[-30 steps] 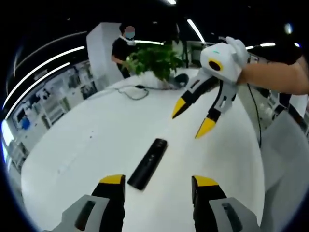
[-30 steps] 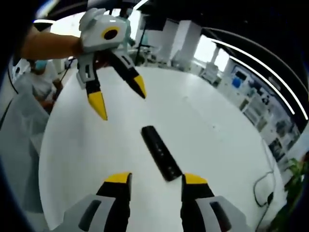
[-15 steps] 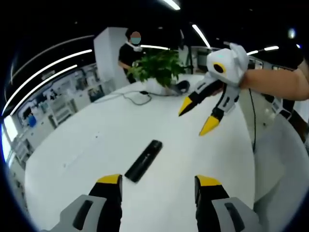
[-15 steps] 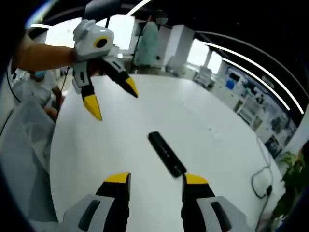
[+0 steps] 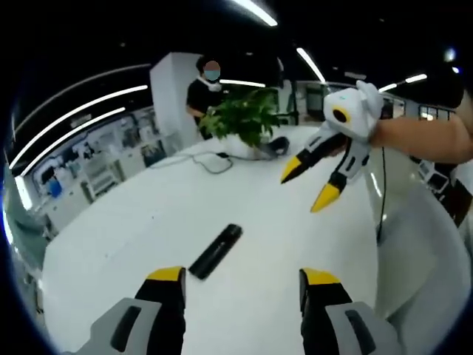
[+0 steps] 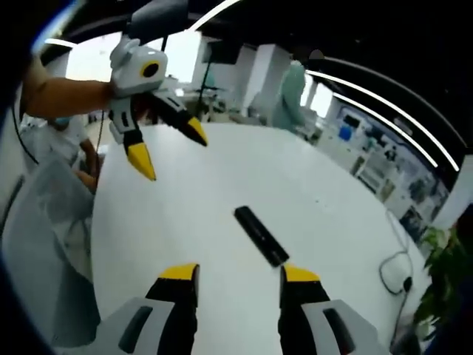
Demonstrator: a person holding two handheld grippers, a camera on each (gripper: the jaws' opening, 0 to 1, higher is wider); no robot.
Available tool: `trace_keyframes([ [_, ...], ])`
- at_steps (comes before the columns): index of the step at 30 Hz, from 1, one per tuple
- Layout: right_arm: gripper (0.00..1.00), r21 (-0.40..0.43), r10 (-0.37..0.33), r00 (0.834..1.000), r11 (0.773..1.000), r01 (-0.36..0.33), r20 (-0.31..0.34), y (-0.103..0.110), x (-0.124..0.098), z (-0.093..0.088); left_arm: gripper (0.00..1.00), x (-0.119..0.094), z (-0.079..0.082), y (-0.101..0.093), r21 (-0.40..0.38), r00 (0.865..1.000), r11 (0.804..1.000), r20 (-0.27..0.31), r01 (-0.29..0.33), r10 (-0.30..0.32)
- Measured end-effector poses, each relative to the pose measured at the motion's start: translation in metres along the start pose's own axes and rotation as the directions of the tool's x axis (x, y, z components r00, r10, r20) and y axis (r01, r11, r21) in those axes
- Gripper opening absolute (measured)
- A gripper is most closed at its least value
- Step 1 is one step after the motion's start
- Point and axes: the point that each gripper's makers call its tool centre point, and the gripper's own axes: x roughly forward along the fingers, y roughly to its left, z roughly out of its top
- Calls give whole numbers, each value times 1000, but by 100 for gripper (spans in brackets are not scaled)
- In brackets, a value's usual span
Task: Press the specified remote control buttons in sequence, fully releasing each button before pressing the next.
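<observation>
A slim black remote control (image 5: 215, 251) lies flat on the white round table (image 5: 133, 222), untouched. In the left gripper view my left gripper (image 5: 239, 276) stands open just short of the remote's near end, nothing between its yellow-tipped jaws. My right gripper (image 5: 310, 183) hangs open in the air beyond and to the right of the remote, held by a gloved hand. From the right gripper view the remote (image 6: 261, 235) lies ahead of my open right gripper (image 6: 235, 273), and my left gripper (image 6: 169, 150) hovers open above the table on its far side.
A potted green plant (image 5: 244, 111) and a black cable (image 5: 209, 154) sit at the table's far edge, where a person stands. A seated person (image 6: 63, 144) is beside the table edge. Shelves and desks line the room.
Both cameras have pulled back and up, so the remote looks smaller and farther. The remote has stayed in place. Both grippers remain open.
</observation>
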Motion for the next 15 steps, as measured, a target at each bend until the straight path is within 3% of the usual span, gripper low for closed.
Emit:
trace_keyframes([
  [15, 46, 20, -12, 1000, 1000, 11, 26, 17, -17, -4, 65, -21, -11, -12, -41, 999, 999, 24, -25, 26],
])
